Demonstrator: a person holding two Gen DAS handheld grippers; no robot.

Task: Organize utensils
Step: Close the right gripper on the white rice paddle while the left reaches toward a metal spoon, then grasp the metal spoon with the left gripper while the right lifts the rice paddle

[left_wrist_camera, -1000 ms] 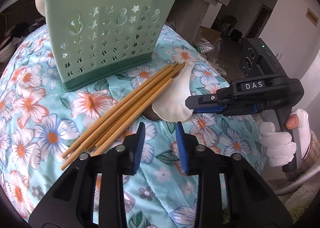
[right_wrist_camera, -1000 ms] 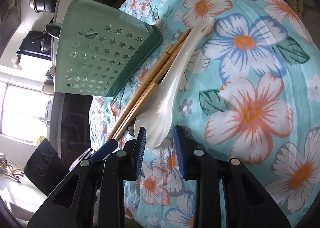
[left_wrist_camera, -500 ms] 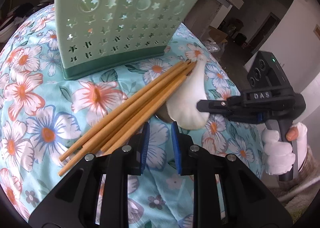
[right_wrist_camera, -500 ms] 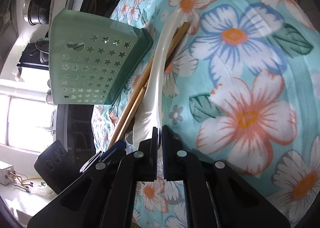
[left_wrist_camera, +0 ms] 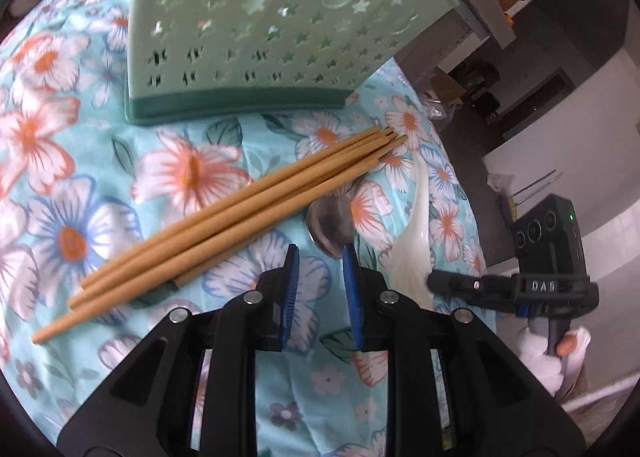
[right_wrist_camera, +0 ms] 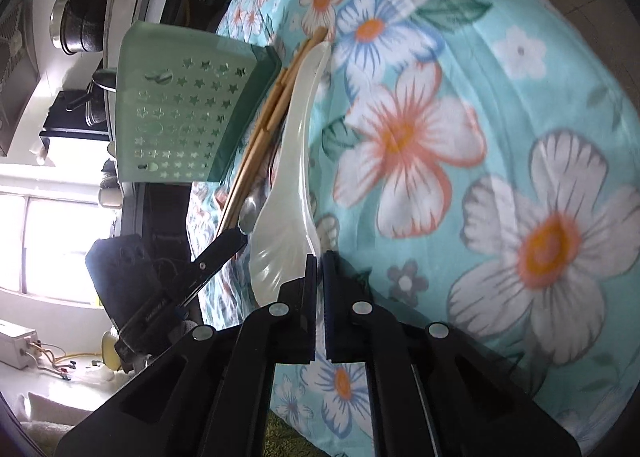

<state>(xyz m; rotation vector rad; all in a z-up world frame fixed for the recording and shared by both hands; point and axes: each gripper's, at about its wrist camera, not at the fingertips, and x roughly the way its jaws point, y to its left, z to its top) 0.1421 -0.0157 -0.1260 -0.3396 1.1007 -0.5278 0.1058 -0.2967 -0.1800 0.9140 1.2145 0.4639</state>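
Pinching the white spoon (right_wrist_camera: 286, 217), right gripper (right_wrist_camera: 319, 261) jaws nearly closed.

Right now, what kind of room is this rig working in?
Probably a home kitchen. A dark metal cooking pot sits on a counter by a window, and a pale green star-perforated plastic utensil holder stands on a floral turquoise tablecloth beside wooden chopsticks and a white ceramic soup spoon.
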